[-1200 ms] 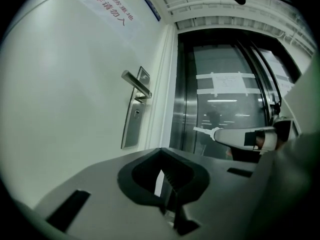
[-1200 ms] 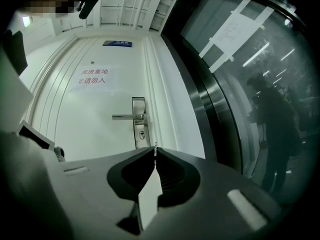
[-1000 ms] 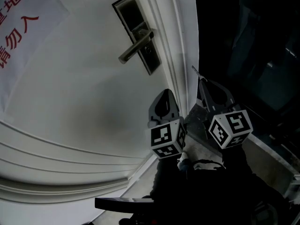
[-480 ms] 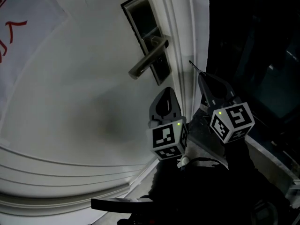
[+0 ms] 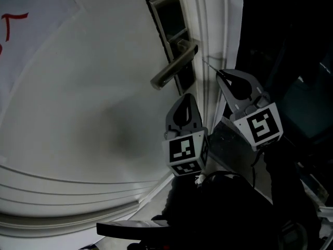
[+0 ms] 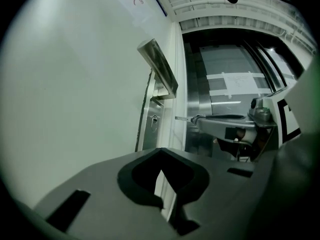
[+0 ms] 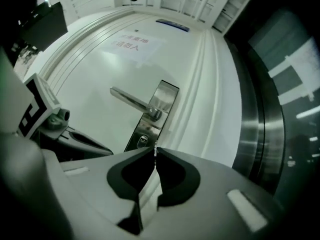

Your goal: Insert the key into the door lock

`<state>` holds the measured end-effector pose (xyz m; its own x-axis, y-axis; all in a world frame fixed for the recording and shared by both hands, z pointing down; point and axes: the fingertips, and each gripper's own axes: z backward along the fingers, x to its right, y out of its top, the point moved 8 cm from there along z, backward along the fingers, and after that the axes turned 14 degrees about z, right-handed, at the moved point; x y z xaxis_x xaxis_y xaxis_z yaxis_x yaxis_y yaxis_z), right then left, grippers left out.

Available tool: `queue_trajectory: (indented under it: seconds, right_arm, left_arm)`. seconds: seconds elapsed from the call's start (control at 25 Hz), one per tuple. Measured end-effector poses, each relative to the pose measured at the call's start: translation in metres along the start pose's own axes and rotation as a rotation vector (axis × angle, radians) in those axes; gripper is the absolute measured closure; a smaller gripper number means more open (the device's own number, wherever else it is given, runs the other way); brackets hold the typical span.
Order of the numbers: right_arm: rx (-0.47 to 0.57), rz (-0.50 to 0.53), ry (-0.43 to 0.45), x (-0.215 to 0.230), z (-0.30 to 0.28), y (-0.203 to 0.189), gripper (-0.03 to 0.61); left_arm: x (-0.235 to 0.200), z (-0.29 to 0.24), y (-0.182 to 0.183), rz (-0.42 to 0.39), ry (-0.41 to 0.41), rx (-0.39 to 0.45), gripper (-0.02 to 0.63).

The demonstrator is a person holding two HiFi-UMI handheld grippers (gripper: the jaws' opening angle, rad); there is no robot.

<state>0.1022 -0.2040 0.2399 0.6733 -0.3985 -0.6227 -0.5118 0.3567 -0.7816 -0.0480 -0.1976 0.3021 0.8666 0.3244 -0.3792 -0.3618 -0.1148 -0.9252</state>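
A white door (image 5: 93, 119) carries a dark metal lock plate (image 5: 170, 30) with a lever handle (image 5: 174, 65). My right gripper (image 5: 218, 73) is shut on a thin key (image 5: 208, 64), whose tip sits by the door's edge moulding, right of the handle. In the right gripper view the key (image 7: 155, 148) shows as a sliver between the closed jaws, just right of the keyhole (image 7: 143, 140) below the handle (image 7: 131, 101). My left gripper (image 5: 183, 99) hangs shut and empty below the handle. The left gripper view shows the keyhole (image 6: 154, 121) and the key (image 6: 182, 118).
A paper notice with red characters (image 5: 21, 14) is taped to the door at upper left. Right of the door edge (image 5: 229, 35) lies a dark space with a steel frame (image 7: 257, 119). A glass-and-metal panel (image 6: 225, 84) stands beyond the door.
The right gripper has risen with the key toward the door edge beside the handle. The lock plate has shifted right in the head view. The left gripper has barely moved.
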Motion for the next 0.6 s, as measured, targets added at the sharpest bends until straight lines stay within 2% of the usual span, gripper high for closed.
queue_trajectory:
  seconds: [0.24,0.4,0.48,0.6]
  right_arm:
    - [-0.012,0.415,0.082,-0.007,-0.014,0.008,0.566]
    - [-0.002,0.675,0.106,-0.018,-0.02,0.011,0.566]
    - [0.002,0.758,0.112,-0.021,-0.022,0.01,0.566]
    - [0.008,0.829,0.11,-0.024,-0.026,0.012,0.566]
  left_arm:
    - [-0.001,0.0,0.001,0.011,0.051,0.004,0.612]
    - [-0.002,0.0,-0.001,0.026,0.055,-0.014,0.612]
    - [-0.003,-0.001,-0.004,0.038,0.064,-0.031,0.612]
    - [-0.005,-0.002,-0.004,0.035,0.072,-0.016,0.612]
